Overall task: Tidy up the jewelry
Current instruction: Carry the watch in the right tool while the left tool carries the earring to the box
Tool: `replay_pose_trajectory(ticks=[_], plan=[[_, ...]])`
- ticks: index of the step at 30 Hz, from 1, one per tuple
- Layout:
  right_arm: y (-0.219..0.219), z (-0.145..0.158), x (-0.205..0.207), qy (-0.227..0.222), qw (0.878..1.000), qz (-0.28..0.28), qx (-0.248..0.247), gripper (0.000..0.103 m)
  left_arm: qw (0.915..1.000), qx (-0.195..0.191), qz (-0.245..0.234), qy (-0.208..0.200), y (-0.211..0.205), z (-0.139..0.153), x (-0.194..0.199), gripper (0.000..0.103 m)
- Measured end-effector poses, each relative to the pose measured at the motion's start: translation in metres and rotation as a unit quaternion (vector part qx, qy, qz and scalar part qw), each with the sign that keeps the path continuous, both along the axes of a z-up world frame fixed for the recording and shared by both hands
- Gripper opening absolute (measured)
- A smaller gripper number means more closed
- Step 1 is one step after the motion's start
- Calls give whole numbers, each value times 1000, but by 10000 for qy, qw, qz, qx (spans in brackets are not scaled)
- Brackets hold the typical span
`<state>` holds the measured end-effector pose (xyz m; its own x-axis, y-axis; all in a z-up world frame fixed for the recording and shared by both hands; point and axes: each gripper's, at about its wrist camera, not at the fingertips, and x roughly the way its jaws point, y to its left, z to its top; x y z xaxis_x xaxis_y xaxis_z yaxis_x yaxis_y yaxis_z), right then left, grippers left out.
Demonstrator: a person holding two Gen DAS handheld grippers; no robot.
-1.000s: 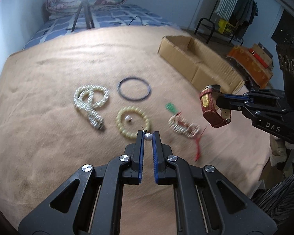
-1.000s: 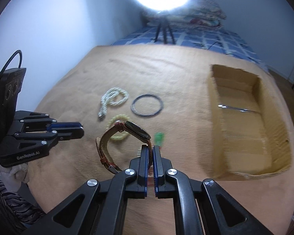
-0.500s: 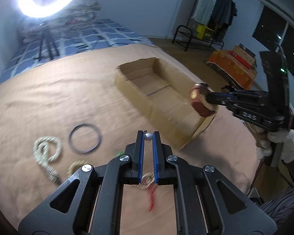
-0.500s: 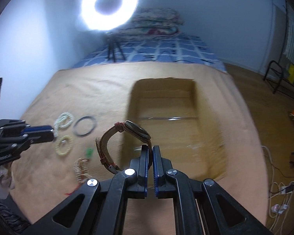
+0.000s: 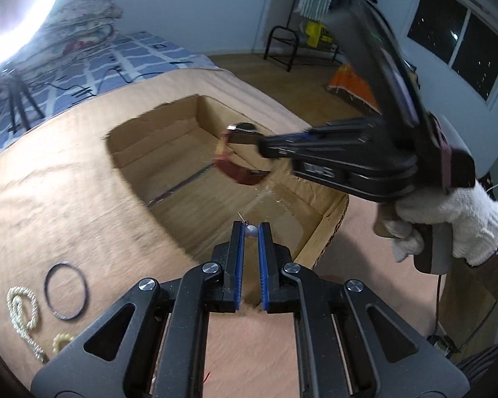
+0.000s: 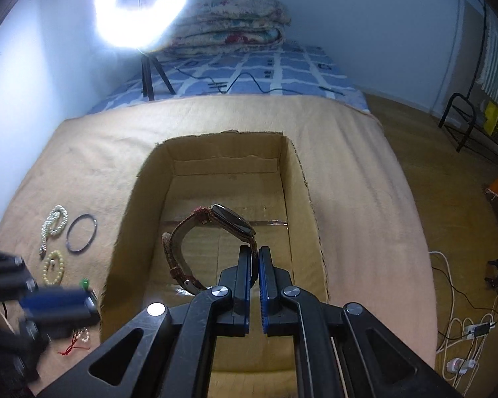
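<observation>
My left gripper (image 5: 251,229) is shut on a small pearl earring (image 5: 251,230) and holds it over the near end of the open cardboard box (image 5: 129,172). My right gripper (image 6: 255,254) is shut on the strap of a brown leather watch (image 6: 196,242) and holds it above the inside of the box (image 6: 139,199). The watch also shows in the left wrist view (image 5: 235,162), with the right gripper (image 5: 265,142) reaching in from the right. The box looks empty inside.
On the tan blanket left of the box lie a white pearl necklace (image 6: 53,224), a dark bangle (image 6: 81,232), a cream bead bracelet (image 6: 53,267), a green bead (image 6: 84,283) and a red-corded bracelet (image 6: 76,341). A ring light (image 6: 142,3) stands behind.
Both grippers have swung right from over the jewelry to above the cardboard box, each still holding its piece. The watch now hangs over the box's inside.
</observation>
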<state>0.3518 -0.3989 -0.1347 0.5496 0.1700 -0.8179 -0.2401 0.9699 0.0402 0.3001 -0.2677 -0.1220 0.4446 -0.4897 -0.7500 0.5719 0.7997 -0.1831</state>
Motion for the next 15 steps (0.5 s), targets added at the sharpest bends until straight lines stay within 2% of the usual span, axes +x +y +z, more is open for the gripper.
replay_pose_trajectory(ticks=[7,15], plan=[[1,-22,29,350,9994,36,26,2,9993,323,-149,101,-26,-23,7,6],[1,-33,42,534,9986,23,-38,2,9988,369,-225,225,-34,-31,14,6]])
